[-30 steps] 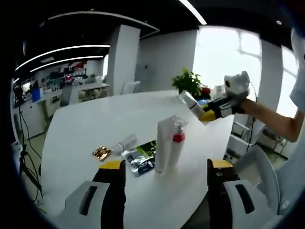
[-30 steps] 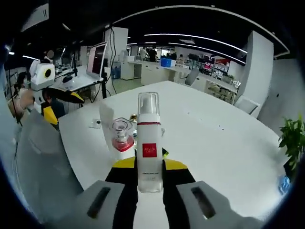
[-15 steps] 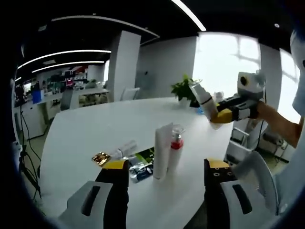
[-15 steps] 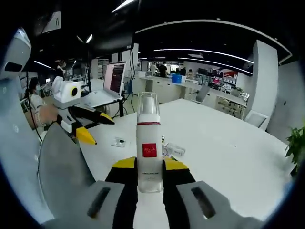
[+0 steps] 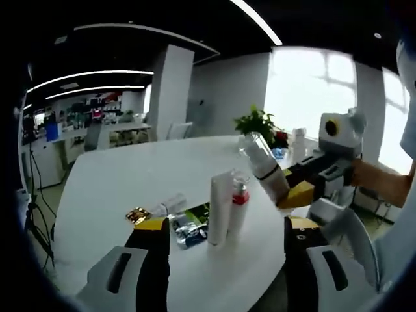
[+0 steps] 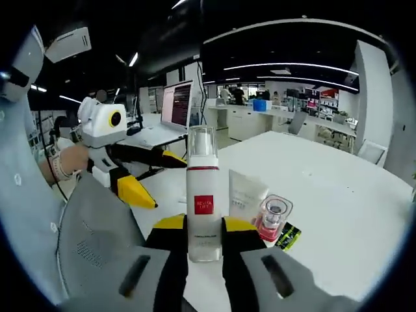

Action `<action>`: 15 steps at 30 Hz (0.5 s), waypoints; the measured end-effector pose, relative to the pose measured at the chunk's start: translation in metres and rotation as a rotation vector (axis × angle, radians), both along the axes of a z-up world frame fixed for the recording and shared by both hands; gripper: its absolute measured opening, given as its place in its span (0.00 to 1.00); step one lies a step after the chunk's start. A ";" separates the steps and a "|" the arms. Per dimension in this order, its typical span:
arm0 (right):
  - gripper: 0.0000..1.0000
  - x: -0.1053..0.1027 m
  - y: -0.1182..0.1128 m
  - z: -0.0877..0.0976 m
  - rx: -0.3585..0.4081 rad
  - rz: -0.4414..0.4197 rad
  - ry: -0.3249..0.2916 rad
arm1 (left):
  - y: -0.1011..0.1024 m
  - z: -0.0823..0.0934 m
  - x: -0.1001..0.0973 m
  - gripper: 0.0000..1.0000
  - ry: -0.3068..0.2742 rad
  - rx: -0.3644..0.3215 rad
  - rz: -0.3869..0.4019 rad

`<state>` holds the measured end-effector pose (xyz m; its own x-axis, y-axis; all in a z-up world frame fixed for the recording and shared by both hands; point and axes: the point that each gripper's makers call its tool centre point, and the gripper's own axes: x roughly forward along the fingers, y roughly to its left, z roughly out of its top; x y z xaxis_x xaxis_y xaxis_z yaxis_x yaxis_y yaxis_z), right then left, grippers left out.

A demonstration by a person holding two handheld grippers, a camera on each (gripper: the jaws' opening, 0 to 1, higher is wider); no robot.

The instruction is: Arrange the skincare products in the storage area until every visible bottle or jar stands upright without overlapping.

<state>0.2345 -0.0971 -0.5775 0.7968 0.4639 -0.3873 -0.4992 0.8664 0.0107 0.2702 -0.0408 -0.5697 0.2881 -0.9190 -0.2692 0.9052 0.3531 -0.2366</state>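
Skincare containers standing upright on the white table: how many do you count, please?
2: a white tube and a red-collared clear pump bottle, side by side. A third, clear bottle is gripped aloft by the right hand-held gripper.

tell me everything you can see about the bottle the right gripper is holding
The bottle is a tall, slim cylinder of clear or frosted plastic with a see-through cap, a thin red band beneath it and a red square label with white lettering. The right gripper is shut on its lower body, holding it off the white table. In the left gripper view it leans, cap toward the white tube and red-collared pump bottle, touching neither.
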 end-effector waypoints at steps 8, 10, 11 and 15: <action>0.18 0.001 0.018 -0.016 0.047 -0.003 0.017 | -0.009 0.000 -0.005 0.55 0.029 -0.029 -0.021; 0.18 0.002 0.021 -0.018 0.035 -0.001 0.014 | -0.013 0.002 -0.006 0.53 0.053 -0.057 -0.024; 0.18 0.003 0.023 -0.019 0.030 0.000 0.015 | -0.014 0.001 -0.007 0.52 0.068 -0.059 -0.026; 0.18 0.005 0.030 -0.014 0.060 0.000 0.000 | -0.017 0.000 -0.007 0.45 0.104 -0.078 -0.022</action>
